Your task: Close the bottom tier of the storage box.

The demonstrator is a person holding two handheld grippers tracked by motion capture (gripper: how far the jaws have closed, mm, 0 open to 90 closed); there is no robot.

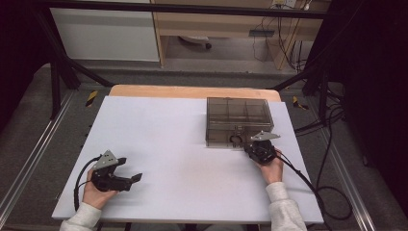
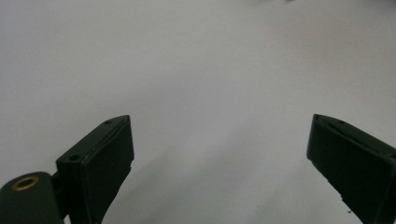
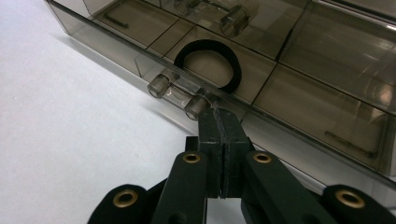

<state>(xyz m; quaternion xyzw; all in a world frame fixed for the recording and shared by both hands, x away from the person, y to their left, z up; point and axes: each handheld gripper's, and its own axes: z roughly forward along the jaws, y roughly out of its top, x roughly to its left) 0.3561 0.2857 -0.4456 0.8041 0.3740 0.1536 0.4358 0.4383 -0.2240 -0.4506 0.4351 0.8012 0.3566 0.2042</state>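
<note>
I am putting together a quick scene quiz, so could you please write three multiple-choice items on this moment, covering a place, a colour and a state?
1. Where does the smoky clear box stand on the white table?
A. far right part
B. near left corner
C. dead centre

2. What colour is the ring seen through the box lid?
A. white
B. black
C. yellow

3. How do the jaws of the left claw stand?
A. shut tight
B. clamped on the box
C. wide apart

Answers:
1 A, the high view shows it by the far right edge.
2 B, the right gripper view shows a dark loop.
3 C, bare table shows between them.
</note>
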